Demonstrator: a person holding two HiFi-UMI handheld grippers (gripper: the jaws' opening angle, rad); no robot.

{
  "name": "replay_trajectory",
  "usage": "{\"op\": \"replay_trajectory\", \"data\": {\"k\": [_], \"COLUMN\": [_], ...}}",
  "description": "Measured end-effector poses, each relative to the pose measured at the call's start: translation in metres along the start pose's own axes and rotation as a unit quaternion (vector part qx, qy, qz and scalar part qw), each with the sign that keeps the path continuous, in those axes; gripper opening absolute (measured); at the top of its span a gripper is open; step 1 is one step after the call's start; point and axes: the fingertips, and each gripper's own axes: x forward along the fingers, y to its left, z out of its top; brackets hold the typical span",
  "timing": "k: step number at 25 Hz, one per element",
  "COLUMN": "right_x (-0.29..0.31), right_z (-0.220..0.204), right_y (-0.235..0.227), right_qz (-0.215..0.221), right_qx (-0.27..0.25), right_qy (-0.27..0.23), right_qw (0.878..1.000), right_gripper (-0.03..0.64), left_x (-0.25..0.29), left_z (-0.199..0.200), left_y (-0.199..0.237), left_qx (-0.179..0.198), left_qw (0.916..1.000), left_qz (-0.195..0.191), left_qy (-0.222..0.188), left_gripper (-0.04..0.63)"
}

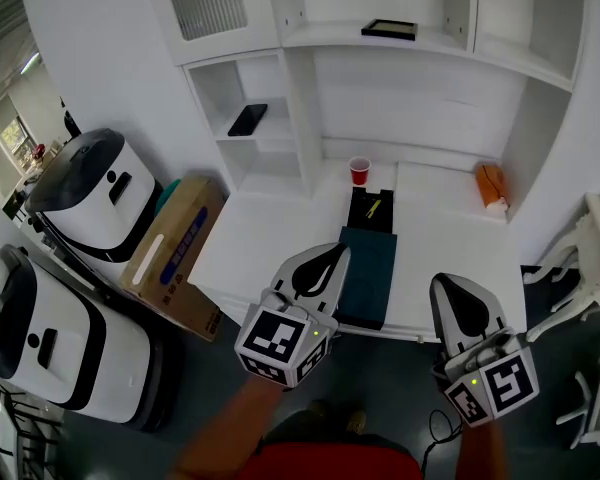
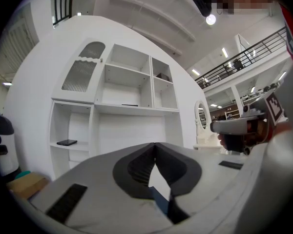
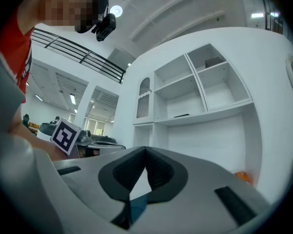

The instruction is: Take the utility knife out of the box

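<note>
Box (image 1: pixel 358 214) on white desk (image 1: pixel 260 246), shelving (image 1: pixel 280 78) behind

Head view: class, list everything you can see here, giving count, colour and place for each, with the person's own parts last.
desk: one, white, centre, below the wall shelves
box: one, black, open, mid-desk
utility knife: one, yellow, inside the box; too small to be certain
panel: one, dark teal, in front of the box
cup: one, red, behind the box
orange object: one, desk's back right
flat slab: one, black, left shelf
tray: one, black, upper shelf
cardboard carton: one, brown, floor left of the desk
machines: two, white and black, far left
left gripper: grey, fingers together, empty
right gripper: grey, fingers together, empty
</note>
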Motion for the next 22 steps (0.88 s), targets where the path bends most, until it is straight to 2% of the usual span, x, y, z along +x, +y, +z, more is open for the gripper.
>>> {"op": "replay_trajectory", "data": {"k": [13, 22], "right_x": [0.071, 0.141], "right_z": [-0.031, -0.039], "right_y": [-0.053, -0.083], "right_qz": [-0.014, -0.033], "right_qx": [0.004, 0.003], "right_qy": [0.028, 0.038], "right_qw": [1.0, 0.999], "right_gripper": [0.002, 0.002], "left_x": [0.089, 0.151], "left_z": [-0.045, -0.071], "left_y": [0.057, 0.102], "left_qx": [-0.003, 0.005], "left_qw": [0.9993, 0.9969], "left_qz": [-0.005, -0.037], "left_qy": [0.038, 0.069], "left_gripper": [0.026, 0.057]}}
